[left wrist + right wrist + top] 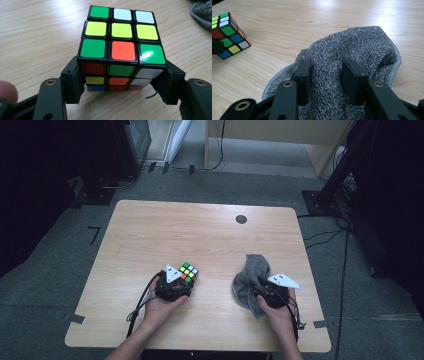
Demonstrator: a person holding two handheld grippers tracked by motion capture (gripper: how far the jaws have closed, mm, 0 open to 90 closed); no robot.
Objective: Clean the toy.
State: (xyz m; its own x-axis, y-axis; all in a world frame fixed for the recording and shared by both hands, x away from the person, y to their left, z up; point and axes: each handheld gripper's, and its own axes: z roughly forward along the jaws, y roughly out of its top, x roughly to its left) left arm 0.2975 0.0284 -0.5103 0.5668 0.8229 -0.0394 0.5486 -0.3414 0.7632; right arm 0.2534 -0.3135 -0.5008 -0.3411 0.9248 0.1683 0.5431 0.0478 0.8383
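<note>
Holding two things at once from where I sit; left gripper (pixel 120 87) has its jaws clamped on the lower layer of the puzzle cube (pixel 121 50), pads pressed on opposite side faces, cube resting on the tabletop (pixel 165 230) a little left of centre, nearer the front edge; right gripper (pixel 328 80) has its jaws pinched on a raised fold of the grey towel (pixel 352 47), which lies bunched toward the right edge, well apart from the cube. My judgement: cube is light, rigid, smooth-faced plastic, layers may twist, so grip flat across two opposite faces, square, not on corners; towel is soft, limp, will sag and drag, best taken by a thick fold. Back half of the tabletop lies bare for moving; right edge sits near the towel.
</note>
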